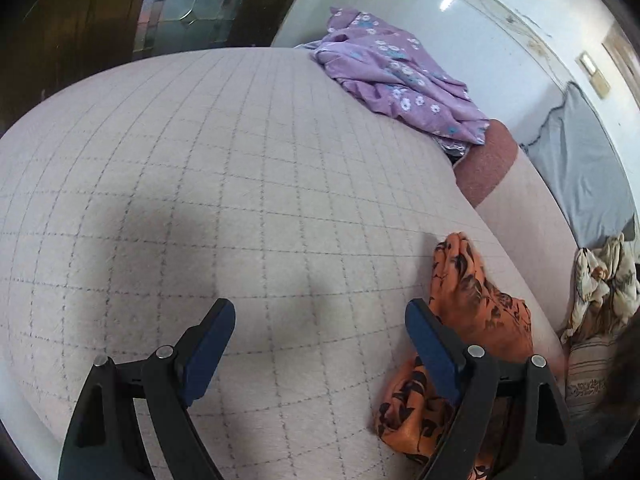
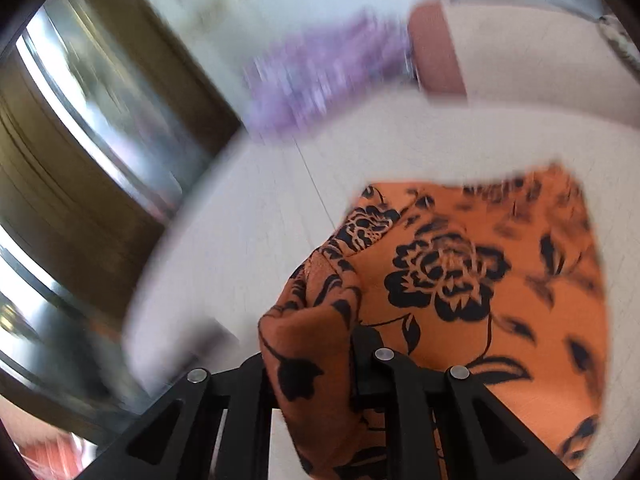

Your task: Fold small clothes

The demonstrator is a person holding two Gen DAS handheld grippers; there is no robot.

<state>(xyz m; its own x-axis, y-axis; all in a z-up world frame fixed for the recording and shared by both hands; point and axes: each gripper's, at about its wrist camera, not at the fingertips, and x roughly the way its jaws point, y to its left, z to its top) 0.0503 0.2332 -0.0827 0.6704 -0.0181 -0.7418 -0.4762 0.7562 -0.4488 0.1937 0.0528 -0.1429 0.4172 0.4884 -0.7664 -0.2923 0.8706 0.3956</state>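
Keep right gripper clamped on bunched orange floral garment, draw it forward onto grid-lined mat, then bring wide-open, empty left gripper rightward to the cloth beside it for spreading.

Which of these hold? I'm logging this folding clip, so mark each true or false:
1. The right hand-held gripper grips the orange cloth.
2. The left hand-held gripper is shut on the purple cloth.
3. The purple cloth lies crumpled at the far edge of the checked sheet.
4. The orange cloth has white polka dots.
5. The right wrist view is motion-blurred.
1. True: the right hand-held gripper is shut on a bunched part of the orange cloth.
2. False: the left hand-held gripper is open, holding nothing, over the checked sheet.
3. True: the purple cloth is a crumpled heap there.
4. False: it has black flowers.
5. True: its background is smeared.
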